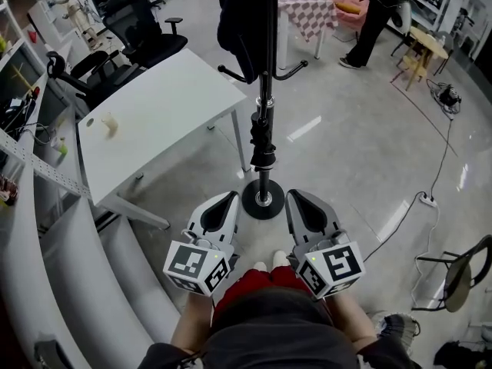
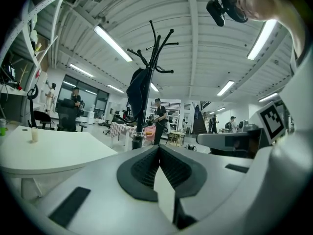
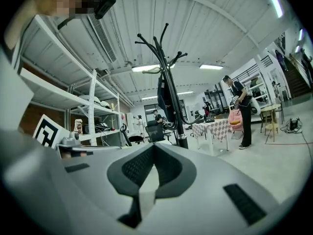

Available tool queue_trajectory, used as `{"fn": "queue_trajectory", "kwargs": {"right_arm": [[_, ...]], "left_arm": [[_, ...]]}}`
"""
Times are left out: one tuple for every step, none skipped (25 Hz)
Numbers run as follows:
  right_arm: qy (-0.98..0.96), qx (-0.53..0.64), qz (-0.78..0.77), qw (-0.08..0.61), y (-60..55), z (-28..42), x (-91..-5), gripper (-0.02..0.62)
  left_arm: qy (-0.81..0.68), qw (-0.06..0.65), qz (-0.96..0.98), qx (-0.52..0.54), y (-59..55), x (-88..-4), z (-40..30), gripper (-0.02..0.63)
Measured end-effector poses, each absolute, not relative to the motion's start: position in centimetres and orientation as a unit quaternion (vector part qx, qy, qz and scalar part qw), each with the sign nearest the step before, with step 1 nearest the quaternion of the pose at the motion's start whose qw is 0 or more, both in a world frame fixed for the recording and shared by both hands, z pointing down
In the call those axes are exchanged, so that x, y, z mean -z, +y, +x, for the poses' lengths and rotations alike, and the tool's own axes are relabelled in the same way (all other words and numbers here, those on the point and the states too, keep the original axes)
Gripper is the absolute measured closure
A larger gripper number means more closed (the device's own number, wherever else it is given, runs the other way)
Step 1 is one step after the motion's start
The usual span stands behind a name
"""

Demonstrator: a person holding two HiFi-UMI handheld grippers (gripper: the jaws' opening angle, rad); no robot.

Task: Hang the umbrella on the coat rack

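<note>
Nearest the camera, the head view shows the left gripper (image 1: 229, 198) and the right gripper (image 1: 294, 196) held side by side, both pointing at the coat rack (image 1: 266, 98). Each gripper's own view shows its jaws closed tip to tip with nothing between them: left gripper (image 2: 159, 148), right gripper (image 3: 153, 148).

The only print in sight is the black-and-white square patterns on the marker cubes (image 1: 197, 266). No brand or wording can be read.

Just beyond the gripper tips, the rack's round base (image 1: 263, 200) stands on the glossy floor (image 1: 346, 152). Only the head view shows this.

The umbrella (image 1: 240, 21), a dark folded bundle, hangs high on the rack, apart from both grippers. The gripper views alone show the rack's top branches, with the umbrella (image 2: 137, 89) hanging from them beside the pole, under the ceiling lights (image 2: 112, 43). The right gripper view shows the umbrella (image 3: 164, 94) from the other side.

To the left of the rack stands a white surface (image 1: 161, 106) carrying a small pale cup (image 1: 110, 123). The left gripper view also shows the cup.

The right gripper view alone shows tall white shelving (image 3: 93, 111).

Farthest back, a person (image 1: 377, 14) stands beside a table with a checked cloth (image 1: 307, 10).
</note>
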State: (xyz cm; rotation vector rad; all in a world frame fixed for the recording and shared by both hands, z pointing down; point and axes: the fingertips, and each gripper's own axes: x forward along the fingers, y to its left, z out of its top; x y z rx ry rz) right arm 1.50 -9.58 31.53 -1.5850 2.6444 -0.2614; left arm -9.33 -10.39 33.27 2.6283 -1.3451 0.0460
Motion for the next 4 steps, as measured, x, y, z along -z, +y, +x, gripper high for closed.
{"fn": "queue_trajectory", "kwargs": {"right_arm": [[0.855, 0.084, -0.512, 0.024, -9.44, 1.51, -31.47, 0.577], [0.855, 0.083, -0.512, 0.024, -9.3, 1.52, -31.41, 0.577], [0.855, 0.082, -0.512, 0.024, -9.18, 1.53, -31.36, 0.577], [0.855, 0.082, -0.512, 0.024, -9.06, 1.55, -31.3, 0.577]], "left_arm": [[-0.454, 0.095, 0.886, -0.016, -10.28, -33.29, -9.35, 0.592], [-0.454, 0.095, 0.886, -0.017, -10.18, -33.32, -9.37, 0.592], [-0.455, 0.095, 0.885, -0.017, -10.09, -33.34, -9.4, 0.592], [-0.455, 0.095, 0.885, -0.018, -10.0, -33.36, -9.43, 0.592]]}}
